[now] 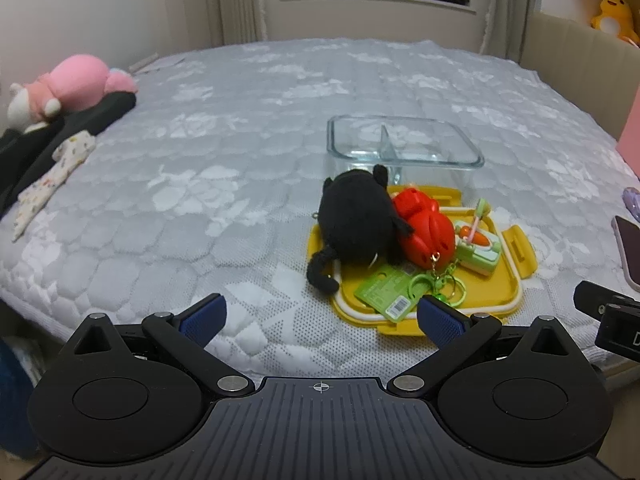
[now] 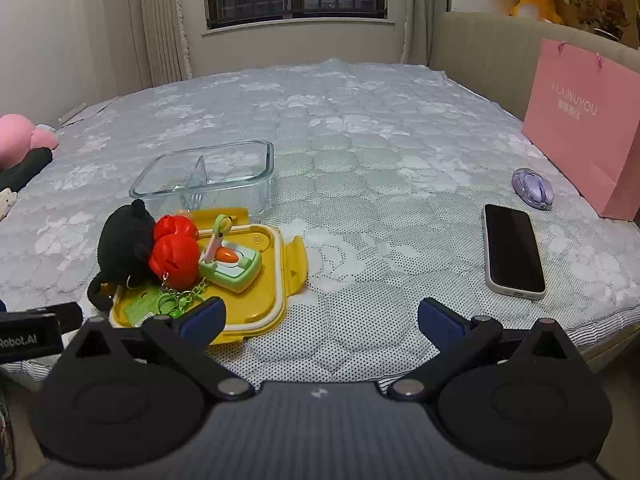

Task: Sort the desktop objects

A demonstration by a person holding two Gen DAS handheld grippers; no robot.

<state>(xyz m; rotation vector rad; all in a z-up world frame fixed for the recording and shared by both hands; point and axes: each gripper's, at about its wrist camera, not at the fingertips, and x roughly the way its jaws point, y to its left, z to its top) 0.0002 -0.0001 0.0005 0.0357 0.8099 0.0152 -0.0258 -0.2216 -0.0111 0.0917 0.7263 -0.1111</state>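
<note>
A yellow lid (image 1: 500, 292) (image 2: 264, 304) lies on the mattress and bears a black plush cat (image 1: 356, 232) (image 2: 124, 248), a red toy (image 1: 428, 236) (image 2: 176, 256), a green carrot toy (image 1: 478, 250) (image 2: 232, 268) and a green keychain with a tag (image 1: 400, 292) (image 2: 172, 302). Behind it stands a clear glass container (image 1: 404, 144) (image 2: 208, 176) with a divider, empty. My left gripper (image 1: 320, 316) is open and empty, just in front of the lid. My right gripper (image 2: 320, 316) is open and empty, to the right of the lid.
A phone (image 2: 514, 250) (image 1: 628, 248) and a purple mouse (image 2: 534, 188) lie at the right, with a pink paper bag (image 2: 588, 124) behind them. A pink plush (image 1: 72, 84) and dark cloth (image 1: 60, 140) lie at the left. The mattress edge is near the grippers.
</note>
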